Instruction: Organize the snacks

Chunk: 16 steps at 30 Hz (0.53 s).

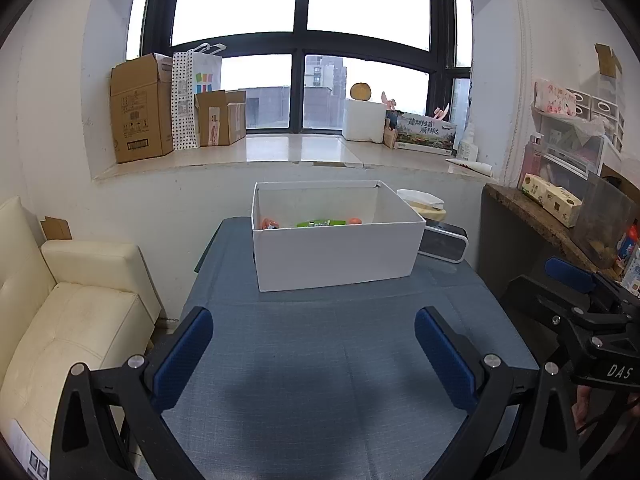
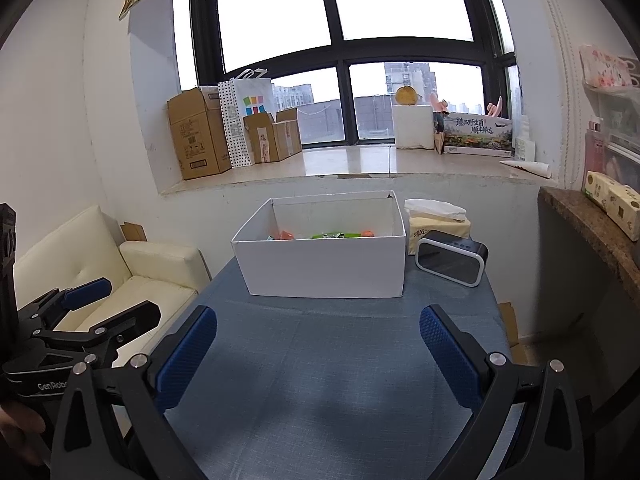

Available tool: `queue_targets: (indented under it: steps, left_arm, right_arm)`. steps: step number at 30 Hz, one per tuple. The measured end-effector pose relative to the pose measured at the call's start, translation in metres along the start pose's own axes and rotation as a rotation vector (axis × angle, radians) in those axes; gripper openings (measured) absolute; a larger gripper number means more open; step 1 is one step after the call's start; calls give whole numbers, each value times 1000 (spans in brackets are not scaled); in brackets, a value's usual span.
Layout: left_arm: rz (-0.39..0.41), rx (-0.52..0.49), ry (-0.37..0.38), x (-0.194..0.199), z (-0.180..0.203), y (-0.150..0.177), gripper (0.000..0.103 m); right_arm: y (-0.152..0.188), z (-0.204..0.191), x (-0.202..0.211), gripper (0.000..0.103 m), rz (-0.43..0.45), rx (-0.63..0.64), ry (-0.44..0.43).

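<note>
Both grippers are hovering low over the blue tablecloth [image 1: 320, 360], side by side. The left gripper [image 1: 314, 354] has its jaws spread wide with nothing between the blue pads [image 1: 182, 354], just bare cloth. Same deal with the right gripper [image 2: 318, 354], released and empty; from the left camera you can catch it off to the right edge, also spread apart.

Straight ahead of both sits the white box [image 1: 336, 254], open top, near the far end of the table. The snacks [image 1: 316, 223] are already inside it, only peeking over the front wall: orange packets at either side and a green wrapper in the middle. Can't make out how many there are.

Just right of the box, touching or nearly so, there's a tissue pack [image 2: 438, 220] and a black clock-looking gadget [image 2: 450, 262] in front of it.

Further back is the windowsill with cardboard boxes [image 1: 140, 108] on the left and a white foam box [image 1: 364, 120] on the right. Cream sofa [image 1: 72, 312] off to the left of the table.
</note>
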<state>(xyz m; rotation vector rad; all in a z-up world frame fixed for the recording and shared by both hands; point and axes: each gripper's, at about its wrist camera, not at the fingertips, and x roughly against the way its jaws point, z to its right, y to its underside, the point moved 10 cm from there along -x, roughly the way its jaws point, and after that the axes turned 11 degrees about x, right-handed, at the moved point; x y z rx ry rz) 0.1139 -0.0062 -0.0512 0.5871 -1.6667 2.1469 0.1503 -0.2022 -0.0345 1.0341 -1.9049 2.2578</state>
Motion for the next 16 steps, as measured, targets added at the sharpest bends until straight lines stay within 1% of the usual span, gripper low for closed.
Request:
queue_targets:
  steps: [13, 16]
  left_arm:
    - [1, 2, 10, -1, 1, -1, 103]
    - [13, -1, 18, 2, 2, -2, 103]
  right_arm:
    - [-1, 0, 3, 103, 5, 6, 1]
    - [-2, 0, 3, 103, 5, 9, 3]
